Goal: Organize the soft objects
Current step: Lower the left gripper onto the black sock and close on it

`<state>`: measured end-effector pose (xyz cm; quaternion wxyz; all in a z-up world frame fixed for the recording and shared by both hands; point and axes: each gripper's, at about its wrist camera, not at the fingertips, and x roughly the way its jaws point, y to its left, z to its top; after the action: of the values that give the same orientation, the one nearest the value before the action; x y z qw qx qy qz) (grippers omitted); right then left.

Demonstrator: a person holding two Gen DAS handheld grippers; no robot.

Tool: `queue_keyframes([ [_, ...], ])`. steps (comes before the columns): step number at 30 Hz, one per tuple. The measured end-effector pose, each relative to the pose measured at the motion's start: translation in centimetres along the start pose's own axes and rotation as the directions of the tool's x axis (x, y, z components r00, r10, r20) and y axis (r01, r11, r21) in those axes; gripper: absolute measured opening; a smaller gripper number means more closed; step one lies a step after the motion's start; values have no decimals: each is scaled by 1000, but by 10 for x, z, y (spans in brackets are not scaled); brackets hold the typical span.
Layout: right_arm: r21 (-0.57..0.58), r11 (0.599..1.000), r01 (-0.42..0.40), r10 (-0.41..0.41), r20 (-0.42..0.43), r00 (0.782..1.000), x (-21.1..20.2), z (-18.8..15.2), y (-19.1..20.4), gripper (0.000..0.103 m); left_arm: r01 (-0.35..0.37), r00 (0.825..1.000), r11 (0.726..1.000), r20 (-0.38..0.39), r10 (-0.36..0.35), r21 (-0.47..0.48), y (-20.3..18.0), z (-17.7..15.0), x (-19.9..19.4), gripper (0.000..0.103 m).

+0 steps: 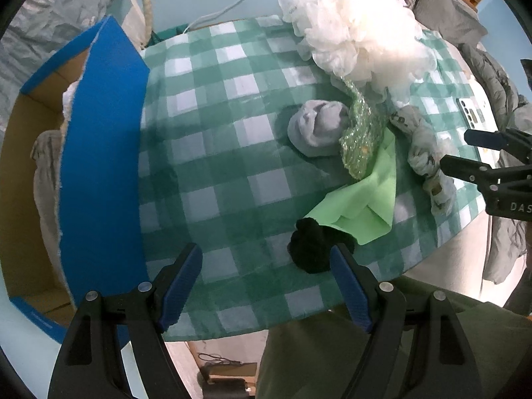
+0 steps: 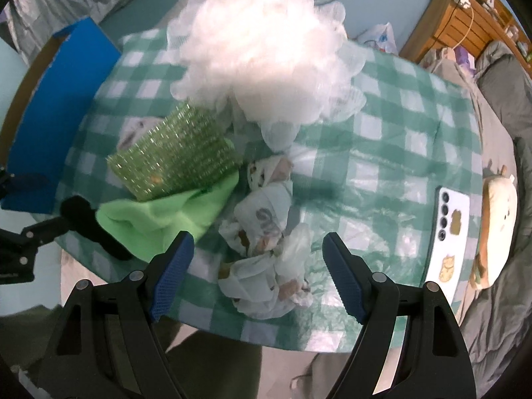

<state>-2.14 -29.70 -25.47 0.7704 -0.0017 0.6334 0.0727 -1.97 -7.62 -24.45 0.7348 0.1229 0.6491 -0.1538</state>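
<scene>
On the green checked table lie a white mesh pouf, a rolled grey sock, a sparkly green cloth, a light green cloth, a black sock ball and a crumpled printed cloth. My left gripper is open, empty, just left of the black sock. My right gripper is open around the near end of the printed cloth, not gripping it. The pouf, sparkly cloth and light green cloth show beyond.
A blue cardboard box with pale cloths inside stands at the table's left edge. A white phone lies on the table's right side. A plush toy and grey bedding are to the right.
</scene>
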Motion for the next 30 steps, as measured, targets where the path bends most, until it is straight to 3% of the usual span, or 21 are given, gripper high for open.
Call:
queue_keyframes([
  [9, 4, 1000, 5, -5, -36, 999, 24, -7, -5, 80, 4, 1000, 1000, 2, -4, 8, -3, -7, 16, 80],
  [20, -15, 1000, 24, -25, -52, 998, 45, -12, 5, 79, 74, 997, 997, -21, -74, -18, -4, -11, 27, 80],
  [25, -26, 999, 36, -38, -64, 997, 54, -15, 13, 67, 76, 997, 997, -25, -77, -6, -9, -12, 31, 80],
  [30, 6, 1000, 14, -14, -75, 997, 57, -20, 13, 42, 79, 996, 997, -40, -79, 4, -17, -7, 37, 80],
])
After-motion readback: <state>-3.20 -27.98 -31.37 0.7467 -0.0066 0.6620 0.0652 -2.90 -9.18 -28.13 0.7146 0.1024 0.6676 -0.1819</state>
